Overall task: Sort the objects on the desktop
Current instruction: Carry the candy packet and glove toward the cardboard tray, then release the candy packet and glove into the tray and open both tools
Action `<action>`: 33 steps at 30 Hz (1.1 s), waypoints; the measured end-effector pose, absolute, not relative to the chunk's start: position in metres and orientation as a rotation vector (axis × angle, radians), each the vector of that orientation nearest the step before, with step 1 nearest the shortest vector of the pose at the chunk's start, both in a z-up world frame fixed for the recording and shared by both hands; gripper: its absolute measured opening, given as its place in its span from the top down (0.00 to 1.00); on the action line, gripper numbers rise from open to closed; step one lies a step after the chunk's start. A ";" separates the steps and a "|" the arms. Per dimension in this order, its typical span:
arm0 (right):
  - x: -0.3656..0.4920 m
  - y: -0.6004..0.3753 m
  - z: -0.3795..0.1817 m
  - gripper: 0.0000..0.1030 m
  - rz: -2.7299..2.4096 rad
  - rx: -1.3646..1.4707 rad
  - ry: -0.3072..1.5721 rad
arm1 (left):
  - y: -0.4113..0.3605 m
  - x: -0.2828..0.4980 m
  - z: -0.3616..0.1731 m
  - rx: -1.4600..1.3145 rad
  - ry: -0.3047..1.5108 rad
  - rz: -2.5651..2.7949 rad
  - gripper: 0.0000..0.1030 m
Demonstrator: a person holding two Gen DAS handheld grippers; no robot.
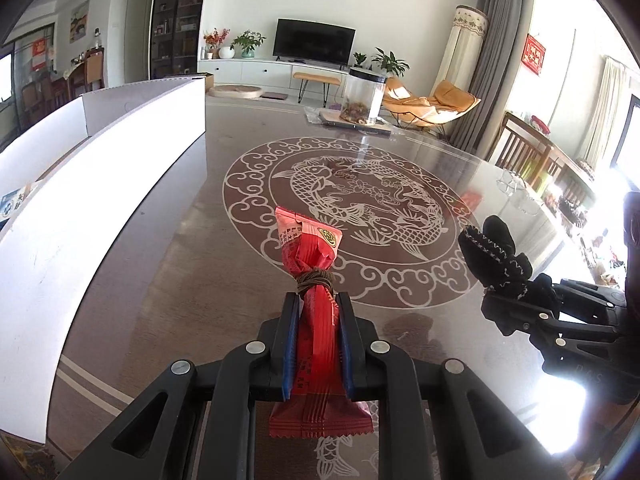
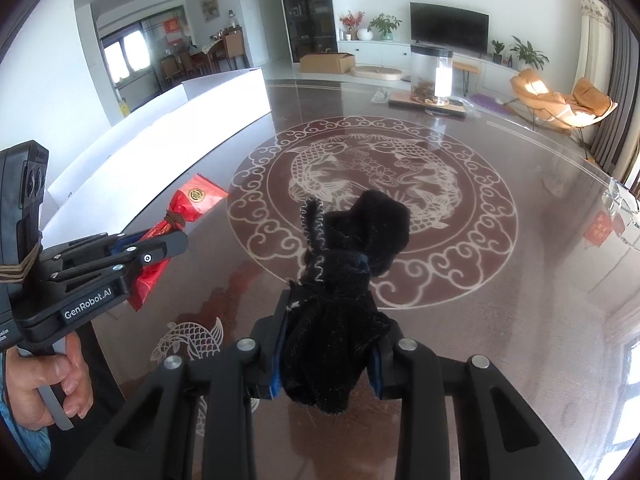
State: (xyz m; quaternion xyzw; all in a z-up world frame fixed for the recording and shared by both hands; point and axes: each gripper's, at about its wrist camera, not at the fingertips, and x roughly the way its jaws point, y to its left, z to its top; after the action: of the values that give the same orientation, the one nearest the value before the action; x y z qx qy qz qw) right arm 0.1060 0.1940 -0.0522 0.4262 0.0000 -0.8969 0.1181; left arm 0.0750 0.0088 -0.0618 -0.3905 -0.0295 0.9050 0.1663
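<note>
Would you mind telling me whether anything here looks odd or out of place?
One oddity: the red foil snack packet in the left gripper has brown cord wound tightly round its middle, pinching it like a waist. The black fabric pouch in the right gripper looks intact. Nothing looks spilled on the glossy brown table.

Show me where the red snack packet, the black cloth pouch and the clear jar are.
red snack packet (image 1: 316, 332): left wrist view, its middle between the pads.
black cloth pouch (image 2: 340, 320): right wrist view, its gathered body.
clear jar (image 1: 363, 98): left wrist view, its transparent wall.
</note>
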 end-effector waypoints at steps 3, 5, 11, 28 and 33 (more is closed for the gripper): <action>0.107 0.191 -0.050 0.69 -2.620 1.233 0.000 | 0.000 0.078 -0.058 -1.107 -0.130 2.580 0.83; 0.109 0.190 -0.046 0.69 -2.627 1.213 0.008 | -0.008 0.079 -0.055 -1.103 -0.167 2.580 0.83; 0.110 0.188 -0.028 0.69 -2.638 1.157 0.011 | -0.038 0.084 -0.047 -1.067 -0.323 2.563 0.83; 0.070 0.131 0.008 0.69 -2.527 1.022 0.064 | -0.133 0.084 0.024 -0.938 -0.573 2.696 0.83; 0.032 0.046 0.057 0.69 -2.416 0.869 0.117 | -0.206 0.061 0.048 -0.974 -0.600 2.868 0.83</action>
State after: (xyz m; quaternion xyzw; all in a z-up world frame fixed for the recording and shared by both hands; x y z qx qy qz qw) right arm 0.0317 0.0464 0.0568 0.3245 0.0437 -0.9019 0.2818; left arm 0.0613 -0.2056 0.0482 -0.3154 -0.1942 0.9285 0.0272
